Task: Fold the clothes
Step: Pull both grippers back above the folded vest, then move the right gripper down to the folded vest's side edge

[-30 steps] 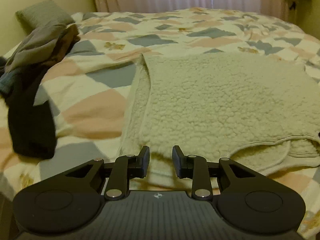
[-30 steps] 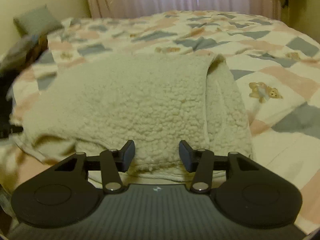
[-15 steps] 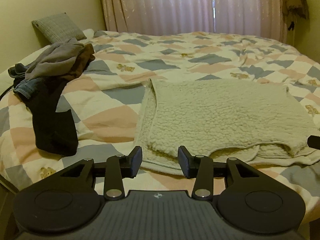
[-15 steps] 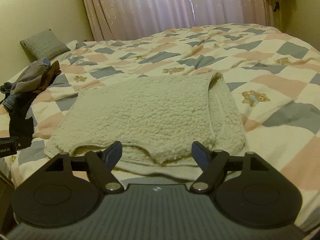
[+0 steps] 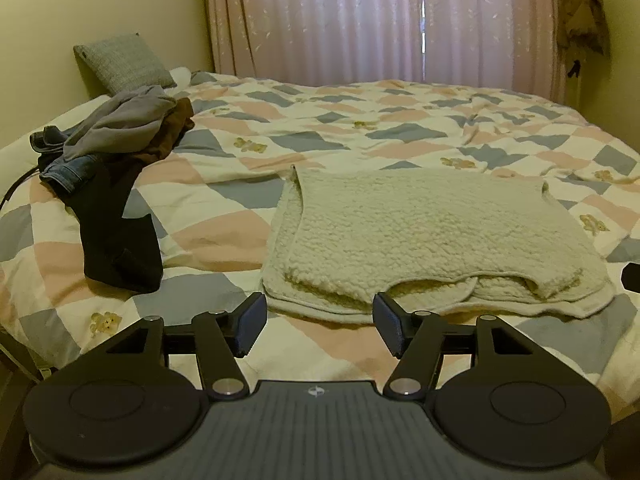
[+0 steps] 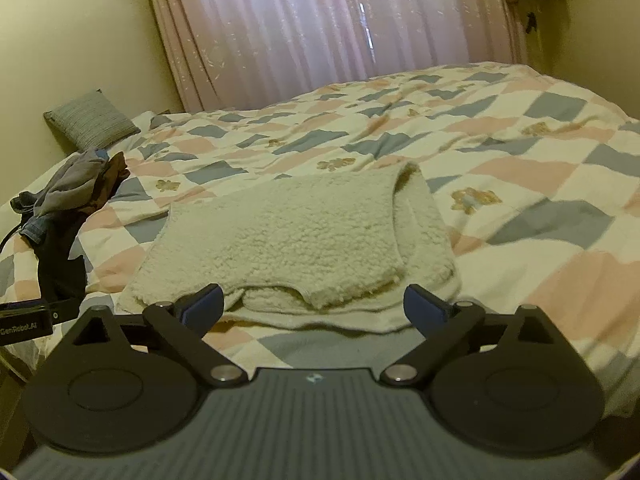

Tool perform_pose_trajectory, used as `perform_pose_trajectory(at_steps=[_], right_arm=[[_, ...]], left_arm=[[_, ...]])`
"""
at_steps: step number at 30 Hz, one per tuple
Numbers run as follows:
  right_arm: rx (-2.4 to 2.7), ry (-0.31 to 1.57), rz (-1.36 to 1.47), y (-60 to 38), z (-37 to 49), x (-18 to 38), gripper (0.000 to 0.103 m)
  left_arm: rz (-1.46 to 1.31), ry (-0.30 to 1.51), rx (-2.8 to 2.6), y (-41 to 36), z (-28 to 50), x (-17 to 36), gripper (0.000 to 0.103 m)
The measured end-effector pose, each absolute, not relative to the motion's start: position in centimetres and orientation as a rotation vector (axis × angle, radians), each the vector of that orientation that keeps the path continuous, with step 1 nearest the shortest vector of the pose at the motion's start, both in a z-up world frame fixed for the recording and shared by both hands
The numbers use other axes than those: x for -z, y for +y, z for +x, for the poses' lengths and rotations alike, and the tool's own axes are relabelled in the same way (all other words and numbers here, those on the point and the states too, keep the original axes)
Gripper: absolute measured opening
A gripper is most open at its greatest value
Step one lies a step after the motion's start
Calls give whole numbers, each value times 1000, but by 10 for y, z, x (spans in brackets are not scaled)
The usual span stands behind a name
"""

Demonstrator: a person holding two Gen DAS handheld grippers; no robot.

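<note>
Cream fleece garment (image 5: 432,232) on a pink, grey-blue and cream checked quilt (image 5: 248,144); pink curtains (image 5: 360,20).

"GenRobot.AI" in white on the left claw (image 6: 24,316), partly cut off, blurred

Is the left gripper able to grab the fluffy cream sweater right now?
Probably yes. The left gripper is open and empty, just short of the fluffy cream sweater, whose near edge lies flat on the quilt with nothing between.
</note>
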State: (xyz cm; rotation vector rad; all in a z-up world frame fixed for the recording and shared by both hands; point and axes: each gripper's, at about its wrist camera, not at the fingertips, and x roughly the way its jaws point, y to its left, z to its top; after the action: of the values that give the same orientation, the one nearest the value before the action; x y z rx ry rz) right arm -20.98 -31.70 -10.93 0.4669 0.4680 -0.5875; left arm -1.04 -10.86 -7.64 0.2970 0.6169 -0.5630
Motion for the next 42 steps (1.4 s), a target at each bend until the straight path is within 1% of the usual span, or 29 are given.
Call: perform_pose_trajectory(at_steps=[2,4,5,13,23,25,36,39,42], right_arm=[[596,472,485,-320,-216,114,95],[605,475,502,-324,-221,119,95],[609,477,511,-326,-224,121,95],[644,492,583,-340,-246,141,95],[672,535,613,-371,-214,150,95],[675,546,606,-374,-206,150,95],[671,587,552,-376,-180,149,95],[664,580,554,-376,-179,150,95],[670,504,603,-380,-188,153,93]], left_arm=[[297,613,568,-107,-17,76,63],[296,609,576,-105,-22,76,68],[295,608,580,-104,-24,77,68],[324,664,588,-114,-18,97,69],[349,703,584,-140,17,110,69],[351,705,588,-146,21,112,71],[358,731,589,-157,34,122,72],[357,736,588,-155,35,124,74],[356,736,589,-154,37,126,74]])
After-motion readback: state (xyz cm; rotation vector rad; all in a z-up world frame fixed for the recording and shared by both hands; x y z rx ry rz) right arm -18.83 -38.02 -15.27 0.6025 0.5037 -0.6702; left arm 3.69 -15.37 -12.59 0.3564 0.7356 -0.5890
